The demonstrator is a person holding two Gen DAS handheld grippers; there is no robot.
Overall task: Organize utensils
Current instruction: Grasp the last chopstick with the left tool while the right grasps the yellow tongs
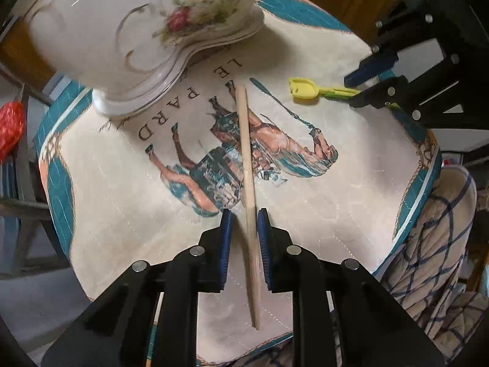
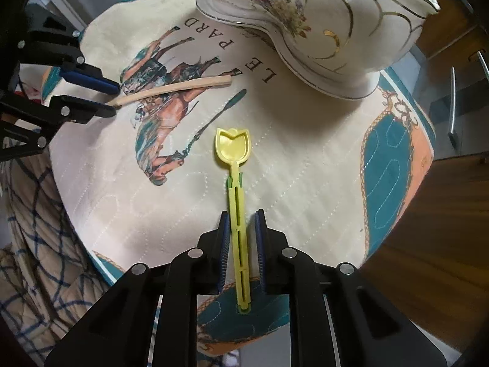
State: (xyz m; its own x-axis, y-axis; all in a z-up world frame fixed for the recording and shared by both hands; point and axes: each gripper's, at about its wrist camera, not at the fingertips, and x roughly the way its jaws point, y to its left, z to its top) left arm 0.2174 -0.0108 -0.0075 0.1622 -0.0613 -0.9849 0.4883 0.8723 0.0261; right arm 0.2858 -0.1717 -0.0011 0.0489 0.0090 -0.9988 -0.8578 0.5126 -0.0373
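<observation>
Straddling the stick point(image 1: 248, 189) with my left claw point(image 1: 244, 223), I have it between the pads, touching the right one with a gap on the left, so not clenched. My right claw point(image 2: 243, 223) brackets the yellow spoon point(image 2: 237, 183) with gaps either side. Both lie on the mat point(image 2: 305, 168) near the bowl point(image 2: 336, 24).

Quilted horse-print mat point(image 2: 290, 183) on table; checked cloth point(image 1: 434, 244) beside; red bundle point(image 1: 10, 128).
</observation>
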